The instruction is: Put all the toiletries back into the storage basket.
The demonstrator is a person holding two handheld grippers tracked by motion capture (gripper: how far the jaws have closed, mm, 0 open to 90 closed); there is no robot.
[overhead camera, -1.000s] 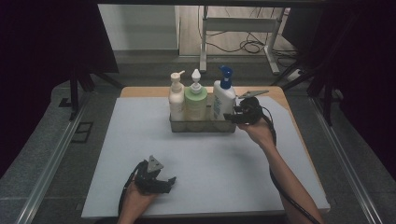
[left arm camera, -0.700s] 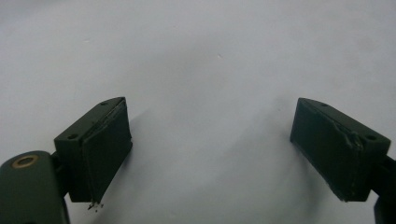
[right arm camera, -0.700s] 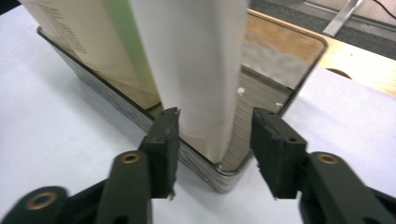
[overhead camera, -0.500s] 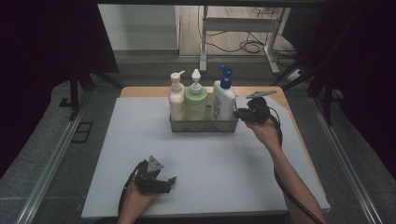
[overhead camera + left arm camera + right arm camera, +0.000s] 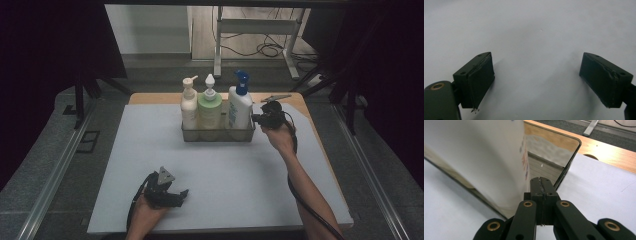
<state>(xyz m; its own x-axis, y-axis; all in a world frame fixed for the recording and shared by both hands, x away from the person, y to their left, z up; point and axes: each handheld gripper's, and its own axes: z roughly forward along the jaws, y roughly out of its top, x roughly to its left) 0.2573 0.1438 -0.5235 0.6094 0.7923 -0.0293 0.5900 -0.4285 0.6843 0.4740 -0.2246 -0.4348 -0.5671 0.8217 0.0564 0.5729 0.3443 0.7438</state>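
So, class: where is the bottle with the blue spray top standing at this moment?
In the high view the blue-topped bottle stands at the right end of the metal tray, beside the green bottle, with the right gripper at that end.

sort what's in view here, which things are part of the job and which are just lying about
Part of the job: metal tray holding three bottles, the white blue-capped bottle nearest; right gripper, jaws just closed at the tray's end.

Lying about: left gripper, open over the bare white mat; floor cables.
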